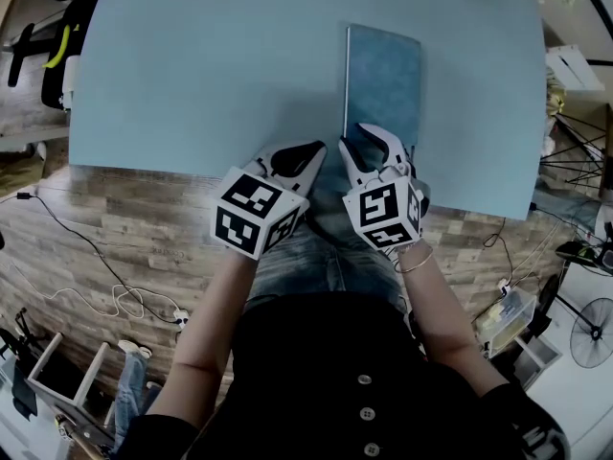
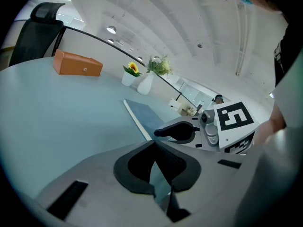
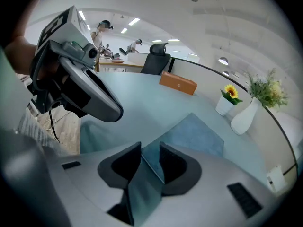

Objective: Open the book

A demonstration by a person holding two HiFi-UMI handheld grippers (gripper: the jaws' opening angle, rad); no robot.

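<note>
Left gripper [image 2: 154, 144] is empty, jaw tips touching, just left of the closed book [image 1: 383, 80]. Right gripper [image 3: 150, 144] is narrowly parted at the book's near corner; contact is unclear. The book lies on a pale blue tabletop [image 1: 192, 65] with an orange box [image 2: 77, 64] and a white vase [image 3: 245, 118] at its far side.

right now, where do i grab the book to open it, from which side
Pinch the top cover at the left long edge of the book, coming from the left: it lies flat and closed, and that edge shows a pale strip, likely page ends.
</note>
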